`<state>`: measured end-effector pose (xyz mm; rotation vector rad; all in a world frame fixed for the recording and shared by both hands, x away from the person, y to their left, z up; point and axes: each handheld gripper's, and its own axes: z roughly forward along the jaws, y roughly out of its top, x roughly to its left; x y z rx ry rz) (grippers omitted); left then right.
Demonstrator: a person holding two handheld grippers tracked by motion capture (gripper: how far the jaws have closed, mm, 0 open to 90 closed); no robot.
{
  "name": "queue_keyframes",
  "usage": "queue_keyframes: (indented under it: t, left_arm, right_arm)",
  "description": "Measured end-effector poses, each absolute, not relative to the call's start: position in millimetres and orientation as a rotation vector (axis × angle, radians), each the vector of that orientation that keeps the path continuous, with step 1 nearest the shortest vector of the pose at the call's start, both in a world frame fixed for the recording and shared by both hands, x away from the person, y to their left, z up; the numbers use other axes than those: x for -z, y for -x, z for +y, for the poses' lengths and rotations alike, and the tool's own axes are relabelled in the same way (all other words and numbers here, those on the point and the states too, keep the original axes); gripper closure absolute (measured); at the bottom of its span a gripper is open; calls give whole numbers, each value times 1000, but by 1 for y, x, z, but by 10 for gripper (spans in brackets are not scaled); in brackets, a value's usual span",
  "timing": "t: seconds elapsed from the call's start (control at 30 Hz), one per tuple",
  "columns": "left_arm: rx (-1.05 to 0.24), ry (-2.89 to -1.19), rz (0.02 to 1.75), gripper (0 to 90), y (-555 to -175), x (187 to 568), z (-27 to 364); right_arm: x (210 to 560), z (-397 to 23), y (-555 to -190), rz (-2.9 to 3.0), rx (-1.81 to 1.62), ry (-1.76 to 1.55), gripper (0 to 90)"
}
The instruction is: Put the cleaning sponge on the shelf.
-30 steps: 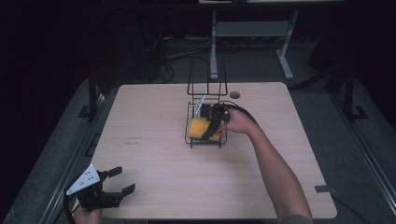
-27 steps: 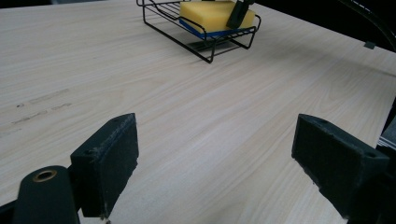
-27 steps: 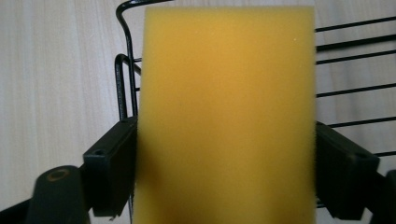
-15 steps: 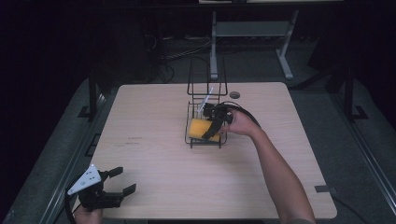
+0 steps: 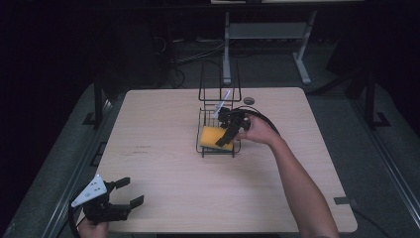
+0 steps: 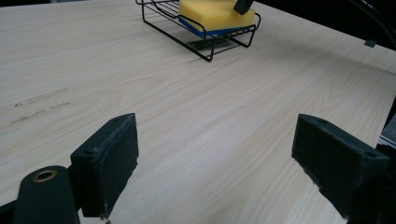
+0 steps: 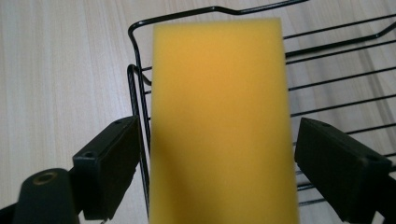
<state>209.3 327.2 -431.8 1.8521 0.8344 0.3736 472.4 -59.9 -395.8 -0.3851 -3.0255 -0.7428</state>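
A yellow sponge [image 5: 212, 136] with a blue underside [image 6: 210, 14] lies in a black wire basket [image 5: 218, 151] at the middle of the table. My right gripper [image 5: 226, 135] reaches down into the basket, open. In the right gripper view the sponge [image 7: 219, 116] lies between its jaws, a thin gap on each side. The basket's wires [image 7: 135, 70] run beneath it. My left gripper [image 5: 126, 191] hovers open at the table's near left corner. Its jaws [image 6: 215, 172] hold nothing and look across bare wood toward the basket [image 6: 205, 46].
The basket has a tall wire back [image 5: 219, 82] with a white stick-like item [image 5: 223, 99] leaning in it. A small dark round object [image 5: 248, 100] lies by the table's far edge. A metal stand [image 5: 262, 32] rises beyond the light wooden table [image 5: 163, 144].
The right gripper has shifted only slightly over the basket, with the sponge under it. The left gripper has stayed at the near left corner.
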Motion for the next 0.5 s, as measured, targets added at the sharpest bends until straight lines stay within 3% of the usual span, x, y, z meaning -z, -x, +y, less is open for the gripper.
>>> queue_keyframes:
  t: [0.5]
  left_arm:
    - [-371, -1851, 841, 141, -210, 432, 326]
  right_arm:
    - [392, -75, -464, -3025, 795, 434, 141]
